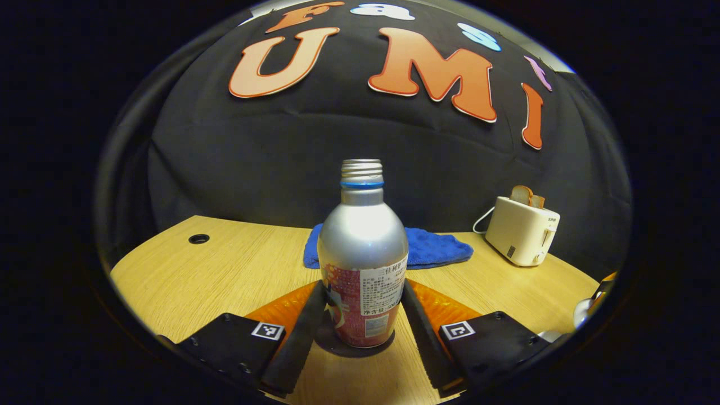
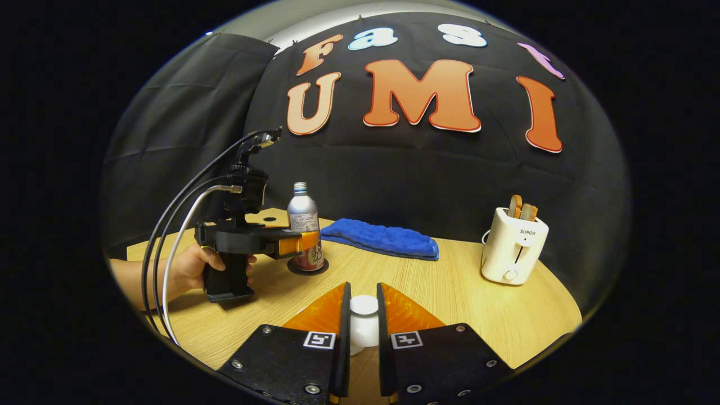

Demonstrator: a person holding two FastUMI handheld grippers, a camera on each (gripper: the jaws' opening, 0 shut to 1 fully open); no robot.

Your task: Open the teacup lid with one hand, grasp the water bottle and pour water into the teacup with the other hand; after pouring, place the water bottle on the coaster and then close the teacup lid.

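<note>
The silver water bottle point(image 1: 363, 253), with a red label and no cap, stands upright on a dark round coaster point(image 1: 323, 343). My left gripper point(image 1: 363, 304) has one finger on each side of the bottle's lower body, both touching it. In the right gripper view the bottle point(image 2: 304, 216) stands on the coaster point(image 2: 293, 269) with the left gripper point(image 2: 301, 243) around it, held by a hand point(image 2: 191, 267). My right gripper point(image 2: 364, 315) is shut on the white teacup lid point(image 2: 364, 306) by its knob. What lies under the lid is hidden by the fingers.
A blue cloth point(image 2: 382, 239) lies at the back of the wooden table point(image 2: 450, 287). A white toaster point(image 2: 514, 247) with bread slices stands at the right. The table has a round hole point(image 1: 198, 238) at the far left. Cables point(image 2: 169, 247) trail from the left gripper.
</note>
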